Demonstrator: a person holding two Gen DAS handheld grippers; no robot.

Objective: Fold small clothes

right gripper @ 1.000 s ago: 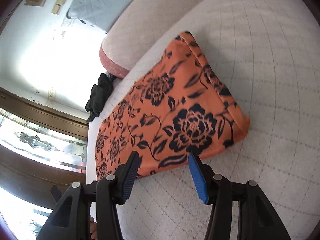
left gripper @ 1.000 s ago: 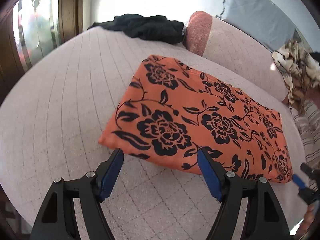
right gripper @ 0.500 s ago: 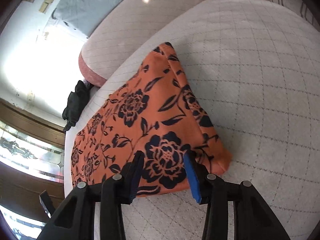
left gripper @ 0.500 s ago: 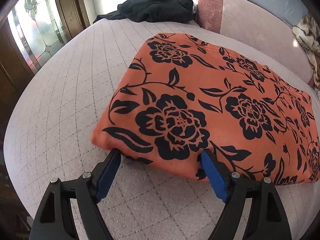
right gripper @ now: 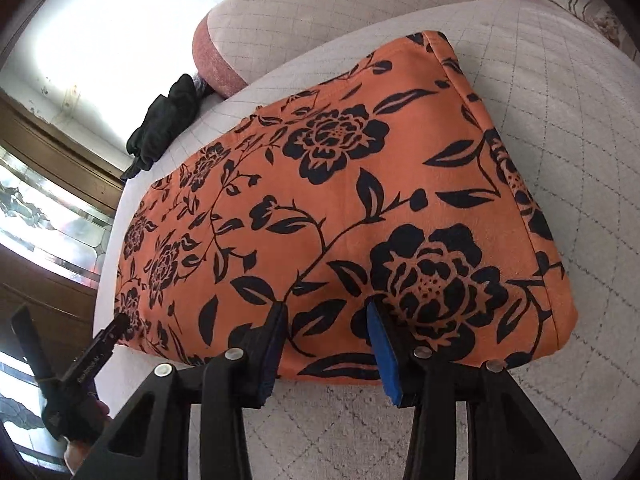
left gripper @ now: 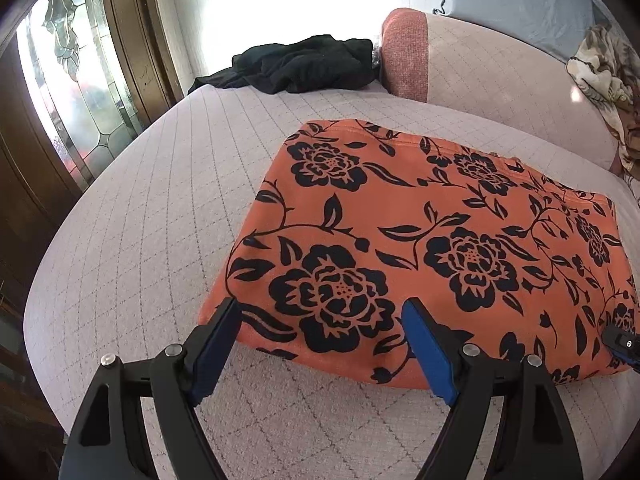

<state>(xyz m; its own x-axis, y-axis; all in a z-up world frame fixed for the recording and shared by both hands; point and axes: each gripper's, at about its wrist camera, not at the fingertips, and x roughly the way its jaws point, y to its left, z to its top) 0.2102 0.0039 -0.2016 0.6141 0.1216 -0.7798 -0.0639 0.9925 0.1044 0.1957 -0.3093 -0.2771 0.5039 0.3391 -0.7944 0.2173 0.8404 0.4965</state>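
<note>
An orange cloth with black flowers (left gripper: 440, 220) lies folded flat on the pale quilted bed (left gripper: 160, 184). My left gripper (left gripper: 320, 308) is open wide. Its blue-padded fingers straddle the cloth's near edge close to the left corner. In the right wrist view the same cloth (right gripper: 340, 184) fills the middle. My right gripper (right gripper: 326, 308) stands narrower but open, its fingertips over the near edge close to the right corner, with flat fabric between them. Each gripper shows at the rim of the other's view: the right gripper (left gripper: 620, 344), and the left gripper (right gripper: 116, 324).
A black garment (left gripper: 304, 62) is heaped at the far edge of the bed beside a bolster with a pink end (left gripper: 404, 52). A patterned cloth (left gripper: 604, 76) lies at far right. A wooden door with leaded glass (left gripper: 80, 80) stands left of the bed.
Both grippers have come forward onto the cloth's near edge. The right gripper's jaws have narrowed and it has rolled. The left jaws have widened a little.
</note>
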